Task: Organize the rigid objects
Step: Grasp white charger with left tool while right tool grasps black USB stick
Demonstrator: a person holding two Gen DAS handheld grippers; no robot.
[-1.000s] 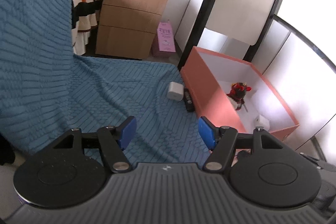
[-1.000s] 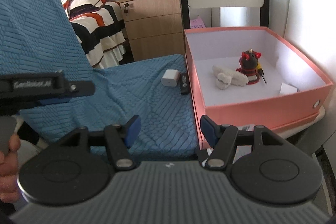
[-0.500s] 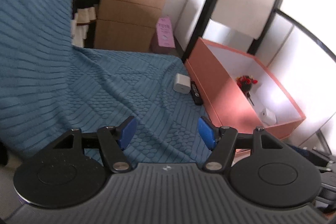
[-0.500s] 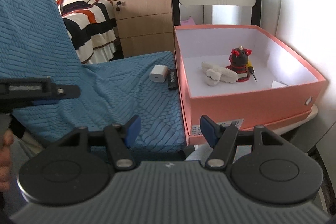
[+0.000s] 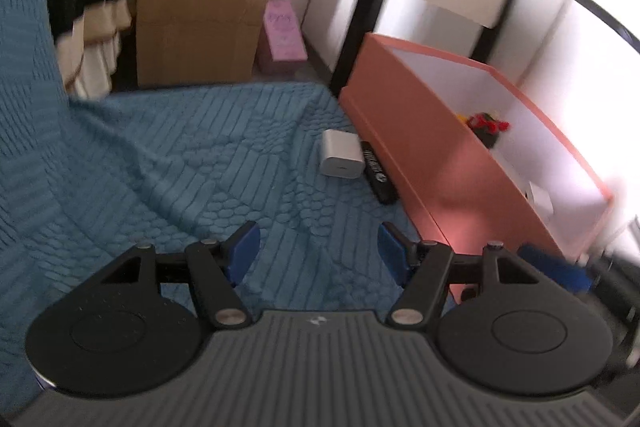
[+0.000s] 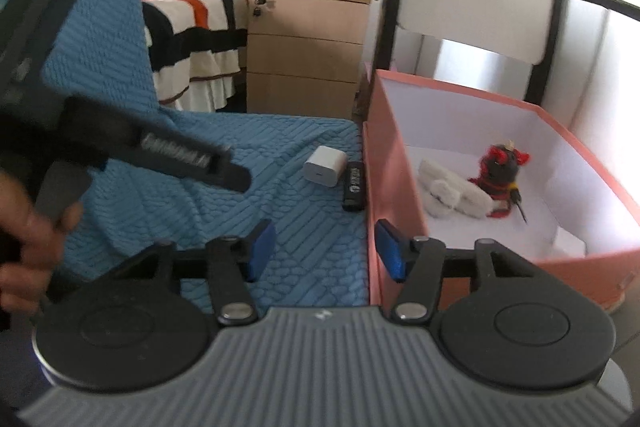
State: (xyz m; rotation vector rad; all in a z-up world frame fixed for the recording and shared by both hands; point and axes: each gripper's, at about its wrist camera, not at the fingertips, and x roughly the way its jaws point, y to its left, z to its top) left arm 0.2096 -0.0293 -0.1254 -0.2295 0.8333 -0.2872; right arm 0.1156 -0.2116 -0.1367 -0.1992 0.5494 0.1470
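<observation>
A white charger cube (image 5: 341,159) (image 6: 324,164) and a black stick-shaped device (image 5: 378,177) (image 6: 354,186) lie side by side on the blue quilted cover, right against the pink box (image 5: 404,131) (image 6: 384,163). Inside the box sit a red-and-black figurine (image 6: 502,179), a white plush piece (image 6: 452,195) and a small white item (image 5: 540,197). My left gripper (image 5: 318,251) hovers open over the cover, short of the charger. My right gripper (image 6: 324,249) has its jaws closing with nothing between them, above the cover's edge by the box wall.
A wooden drawer cabinet (image 6: 304,47) and a bed with a striped blanket (image 6: 192,27) stand behind. A pink carton (image 5: 282,31) sits on the floor by the cabinet. A hand holding the left gripper's body (image 6: 120,143) fills the left of the right wrist view.
Both grippers have come forward and down toward the charger and black device, which look larger. The right jaws have narrowed. The left gripper's body has swung higher in the right wrist view.
</observation>
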